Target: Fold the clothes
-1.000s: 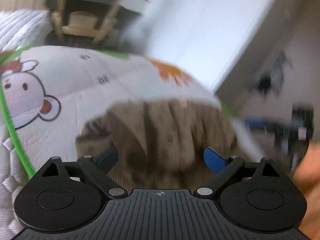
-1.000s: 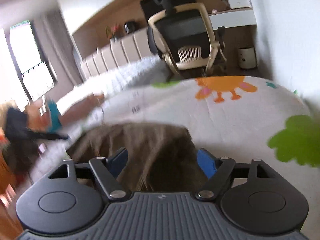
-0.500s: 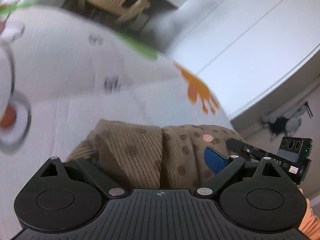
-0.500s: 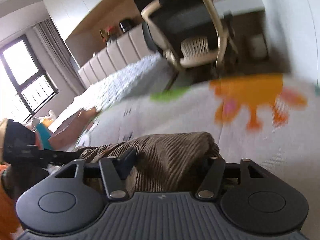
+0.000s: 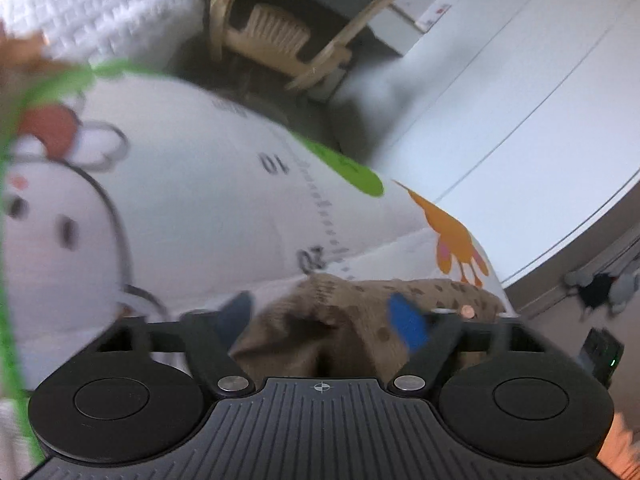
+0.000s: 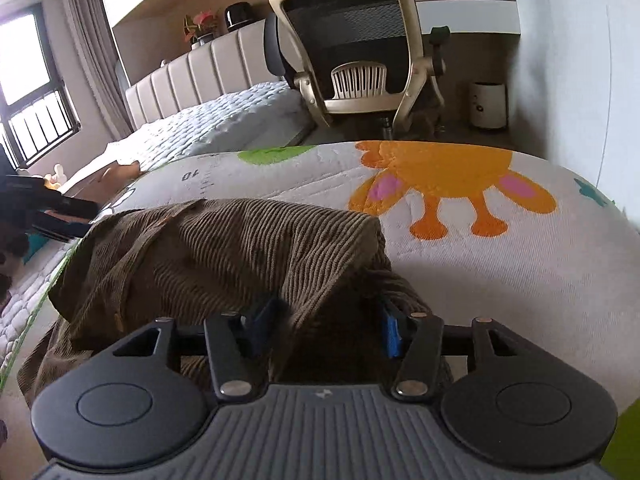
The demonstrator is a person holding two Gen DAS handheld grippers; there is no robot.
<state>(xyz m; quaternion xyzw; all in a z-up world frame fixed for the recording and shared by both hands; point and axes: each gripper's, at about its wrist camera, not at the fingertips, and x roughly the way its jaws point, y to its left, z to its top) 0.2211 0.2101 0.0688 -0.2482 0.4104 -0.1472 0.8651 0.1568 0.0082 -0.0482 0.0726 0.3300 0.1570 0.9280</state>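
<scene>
A brown corduroy garment (image 6: 224, 248) with darker dots lies bunched on a white cartoon-print mat (image 6: 500, 256). In the right wrist view my right gripper (image 6: 326, 330) has its blue-padded fingers spread wide, with the cloth lying between and over them. The left gripper shows at the left edge (image 6: 52, 208) beyond the garment. In the left wrist view my left gripper (image 5: 324, 320) is also spread open, low over the garment's edge (image 5: 360, 312), cloth lying between the fingers. The view is blurred.
An office chair (image 6: 360, 48) stands past the mat's far edge, with a bed (image 6: 224, 116) to its left and a white bin (image 6: 488, 104) by the wall. A white wall (image 5: 500, 92) runs along the right of the mat.
Both grippers have come down lower onto the garment and moved forward. The right fingers now straddle the cloth's folded edge. The left view has swung left toward the cartoon face.
</scene>
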